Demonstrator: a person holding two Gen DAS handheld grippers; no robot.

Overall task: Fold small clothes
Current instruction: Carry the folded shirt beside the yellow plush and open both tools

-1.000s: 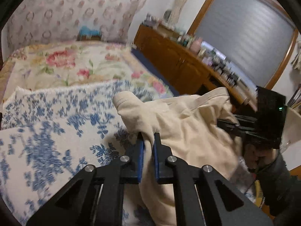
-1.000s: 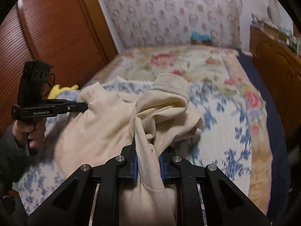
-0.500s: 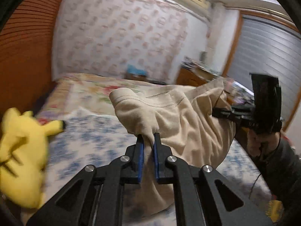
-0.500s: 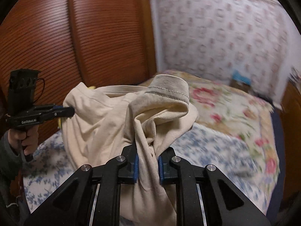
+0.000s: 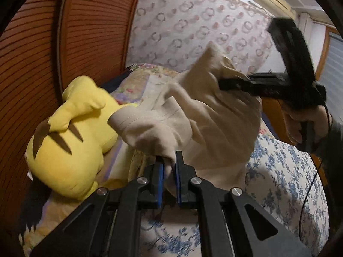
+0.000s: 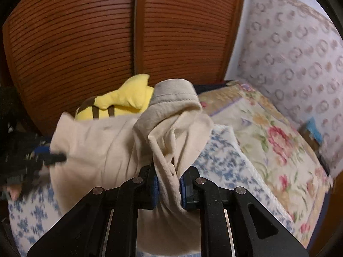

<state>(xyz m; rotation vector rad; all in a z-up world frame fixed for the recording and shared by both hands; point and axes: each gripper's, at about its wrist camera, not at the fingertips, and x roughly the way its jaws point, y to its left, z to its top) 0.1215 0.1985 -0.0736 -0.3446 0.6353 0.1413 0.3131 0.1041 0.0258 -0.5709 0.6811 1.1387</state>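
**Q.** What does this moment show, and how far along is the folding?

**A.** My left tongs (image 5: 169, 169) are closed down to a narrow gap, with a cuffed edge of the cream garment (image 5: 205, 115) pinched between the blue pads; my right tongs (image 6: 168, 184) are likewise clamped on a thick bunch of the same cloth; the garment hangs in the air between the two, above the blue-flowered quilt (image 5: 285, 171) on the bed; its lower part seems to hang close over the quilt, though I cannot tell whether it touches.

**Q.** Is any fold made?

**A.** None that I can make out; the cloth is bunched and twisted, with a hemmed band (image 6: 173, 92) standing up above the right tongs; I judge the task to be at its opening stage, the piece lifted but not spread.

**Q.** What is left?

**A.** By my reckoning, nearly all: laying it flat on the quilt, smoothing it, then each fold.

**Q.** What lies near the garment?

**A.** A yellow plush toy (image 5: 70, 137) lies just beside the garment, towards the slatted wooden doors (image 6: 107, 32); motion blur hides the fine detail of the cloth's far edge.
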